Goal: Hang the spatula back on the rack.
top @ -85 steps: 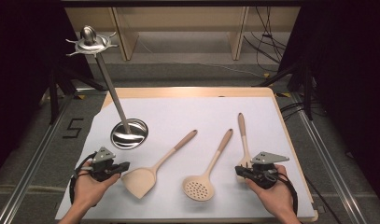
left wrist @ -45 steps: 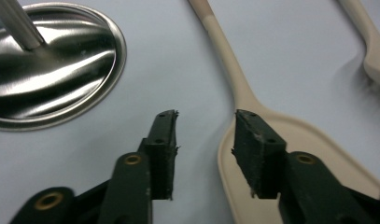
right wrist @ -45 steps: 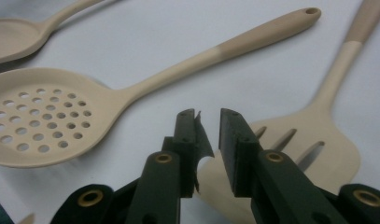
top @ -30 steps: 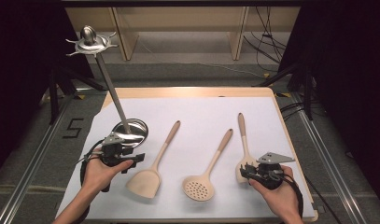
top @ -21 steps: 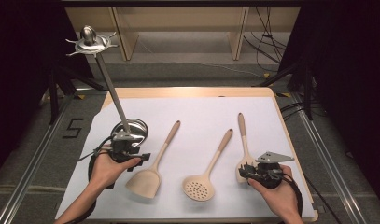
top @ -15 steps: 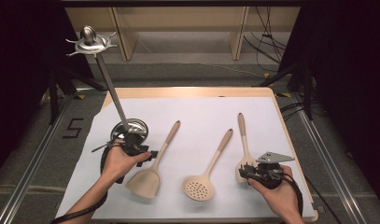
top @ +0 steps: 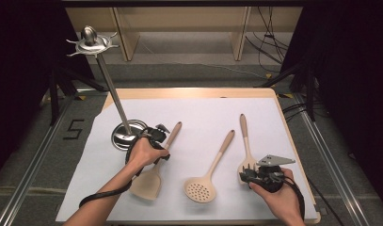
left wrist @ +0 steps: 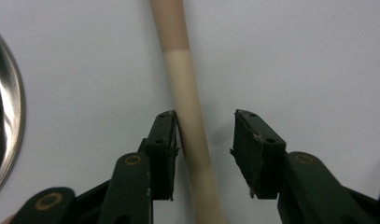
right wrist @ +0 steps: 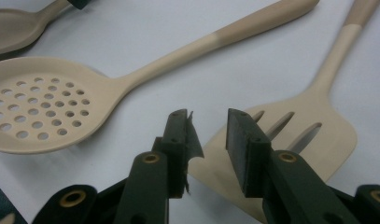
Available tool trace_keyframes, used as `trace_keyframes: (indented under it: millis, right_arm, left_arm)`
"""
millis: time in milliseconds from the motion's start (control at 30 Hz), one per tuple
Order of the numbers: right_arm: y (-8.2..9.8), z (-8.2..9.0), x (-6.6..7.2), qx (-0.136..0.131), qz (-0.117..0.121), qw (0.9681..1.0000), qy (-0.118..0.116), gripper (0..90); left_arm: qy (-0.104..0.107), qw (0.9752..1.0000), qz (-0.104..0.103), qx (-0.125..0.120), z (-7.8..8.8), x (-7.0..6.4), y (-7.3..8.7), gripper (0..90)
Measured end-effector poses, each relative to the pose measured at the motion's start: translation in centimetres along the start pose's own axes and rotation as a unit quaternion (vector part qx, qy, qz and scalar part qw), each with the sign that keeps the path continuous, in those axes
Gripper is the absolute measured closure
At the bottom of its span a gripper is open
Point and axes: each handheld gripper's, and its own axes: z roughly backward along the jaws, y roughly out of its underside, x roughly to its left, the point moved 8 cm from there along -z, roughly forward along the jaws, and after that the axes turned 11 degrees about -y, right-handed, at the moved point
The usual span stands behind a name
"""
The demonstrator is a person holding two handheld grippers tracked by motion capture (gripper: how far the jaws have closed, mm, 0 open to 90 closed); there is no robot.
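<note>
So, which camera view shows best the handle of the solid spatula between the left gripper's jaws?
The left gripper view: the spatula handle runs between the jaws, touching one pad, the other apart. The jaws have just been closing. The high view shows the whole spatula, with the hand over part of the handle. The right gripper view shows only its blade edge.

A black numeral "5" [top: 74, 130] marks the floor left of the table [top: 189, 92]; nothing else is legible.
</note>
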Motion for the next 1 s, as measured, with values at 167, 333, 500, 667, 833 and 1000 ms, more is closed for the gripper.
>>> trace_keyframes:
  millis: [167,333,500,667,833,1000]
  right_arm:
    - [0.1,0.0,0.1,0.007,-0.001,1.0000,-0.004,69.2]
    - [0.3,-0.2,0.2,0.014,-0.001,0.9999,-0.007,68.8]
    - [0.2,-0.1,0.0,0.010,0.007,0.9999,-0.005,68.6]
    - [0.2,-0.1,0.0,0.007,0.009,0.9999,-0.007,68.5]
    - [0.2,-0.1,0.0,0.007,0.009,0.9999,-0.005,68.5]
    - [0.1,-0.1,0.0,0.002,0.009,0.9999,-0.007,68.5]
  left_arm:
    - [-0.018,0.9987,-0.027,0.039,-0.5,0.5,-0.2,63.2]
    - [-0.025,0.9991,0.002,0.035,-0.9,0.6,-0.6,74.0]
    - [-0.014,0.9976,0.047,0.049,-0.7,0.7,-0.6,76.9]
    - [0.016,0.9967,0.070,0.037,-0.5,1.3,-0.2,78.3]
    - [0.026,0.9974,0.067,-0.002,0.0,1.5,-0.2,78.4]
    - [0.046,0.9965,0.060,-0.038,1.7,1.6,0.4,78.4]
